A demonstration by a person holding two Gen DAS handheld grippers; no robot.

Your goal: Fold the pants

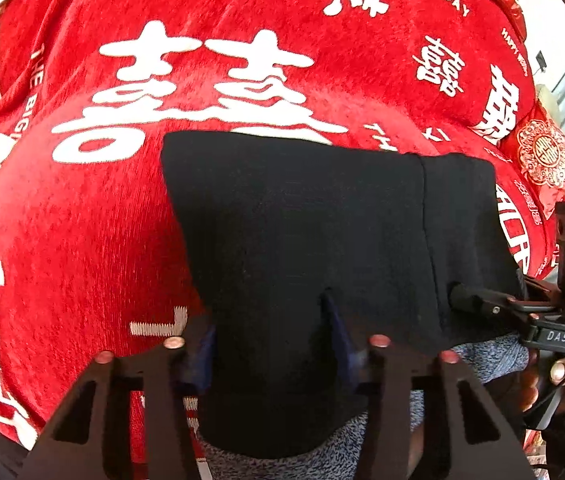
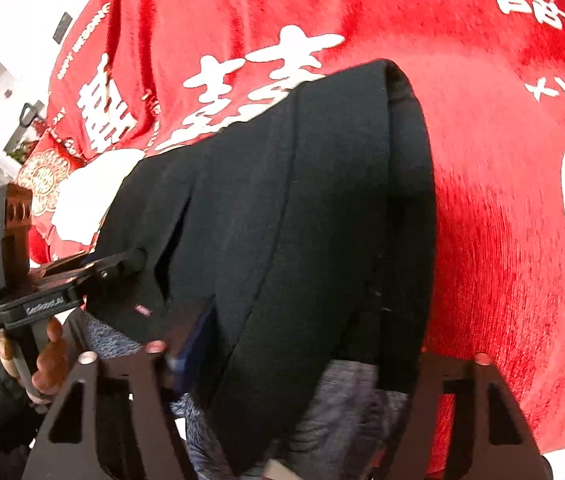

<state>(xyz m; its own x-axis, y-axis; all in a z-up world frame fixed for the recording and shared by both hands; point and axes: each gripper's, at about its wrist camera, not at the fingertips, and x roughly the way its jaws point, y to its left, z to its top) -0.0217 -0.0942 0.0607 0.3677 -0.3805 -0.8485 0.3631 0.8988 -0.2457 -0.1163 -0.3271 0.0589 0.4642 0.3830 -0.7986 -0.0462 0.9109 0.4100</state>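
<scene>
In the left wrist view, the red bedspread (image 1: 94,216) with its large white characters fills the left and top of the frame. On it, near the lower left, lies a small pale stitched mark (image 1: 158,322). Toward the middle, the black pants (image 1: 314,232) hang as a folded panel over the spread, their upper edge straight and lifted, a seam running down the right part. The left gripper (image 1: 272,338) has its blue fingers (image 1: 336,328) spread, with the black cloth draped down between and over them; the fingers stand apart, though cloth hides most of the left one, so whether they actually pinch the fabric cannot be told. Under the pants, at the bottom, shows a grey-blue speckled fabric (image 1: 486,354). At the right edge, the right gripper (image 1: 462,294) reaches in sideways with its tip at the edge of the pants, apparently clenched on them. Above it sits a red embroidered pillow (image 1: 544,156).

In the right wrist view, the person's left hand (image 2: 42,364) holds the left gripper's handle at the far left, its tip (image 2: 138,258) buried in a fold. The pants (image 2: 302,208) spread up from the bottom centre toward a rounded opening at the top. One blue finger (image 2: 198,332) of the right gripper presses against the cloth; the other is hidden beneath it. Red bedspread covers the right side
</scene>
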